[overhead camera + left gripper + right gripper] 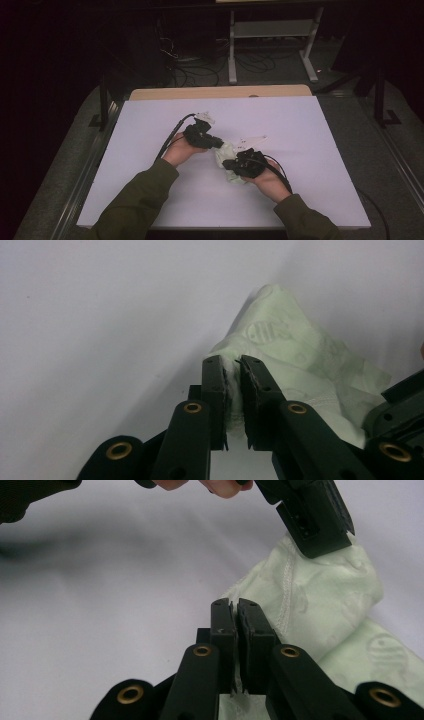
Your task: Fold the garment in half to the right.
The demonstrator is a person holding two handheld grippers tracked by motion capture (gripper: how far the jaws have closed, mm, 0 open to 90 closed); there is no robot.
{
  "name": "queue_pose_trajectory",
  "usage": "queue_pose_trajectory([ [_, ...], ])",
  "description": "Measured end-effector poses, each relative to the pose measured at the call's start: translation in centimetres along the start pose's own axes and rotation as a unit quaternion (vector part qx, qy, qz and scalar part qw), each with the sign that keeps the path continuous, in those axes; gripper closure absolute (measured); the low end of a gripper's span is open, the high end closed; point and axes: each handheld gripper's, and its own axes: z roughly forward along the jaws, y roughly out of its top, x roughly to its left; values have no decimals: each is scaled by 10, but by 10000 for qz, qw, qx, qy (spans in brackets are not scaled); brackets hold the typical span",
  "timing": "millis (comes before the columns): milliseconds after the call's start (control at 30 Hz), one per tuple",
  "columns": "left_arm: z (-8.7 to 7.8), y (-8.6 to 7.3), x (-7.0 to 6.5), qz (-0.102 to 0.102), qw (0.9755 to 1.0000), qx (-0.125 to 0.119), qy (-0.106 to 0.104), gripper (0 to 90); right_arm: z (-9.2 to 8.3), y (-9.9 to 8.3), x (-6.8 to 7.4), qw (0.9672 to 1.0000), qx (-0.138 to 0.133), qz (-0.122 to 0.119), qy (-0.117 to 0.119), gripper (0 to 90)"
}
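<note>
A pale green cloth (226, 152) with a printed pattern lies bunched near the middle of the white table cover (310, 130). My left gripper (219, 143) comes in from the left and is shut on a fold of the cloth (290, 347); its jaws (231, 362) pinch the fabric edge. My right gripper (229, 164) comes in from the right, and its jaws (234, 604) are shut on a thin edge of the cloth (320, 600). In the right gripper view the left gripper (315, 517) bites the top of the cloth.
A thin white strip (252, 141) lies on the cover just right of the cloth. A wooden table edge (220, 92) shows at the back. Beyond it are a metal stand (232, 50) and floor cables (200, 70).
</note>
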Motion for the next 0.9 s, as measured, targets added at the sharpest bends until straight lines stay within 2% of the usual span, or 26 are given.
queue_pose_trajectory([
  [900,28,30,-16,252,9995,189,-3,810,-22,-19,-18,9995,-9,245,-204,844],
])
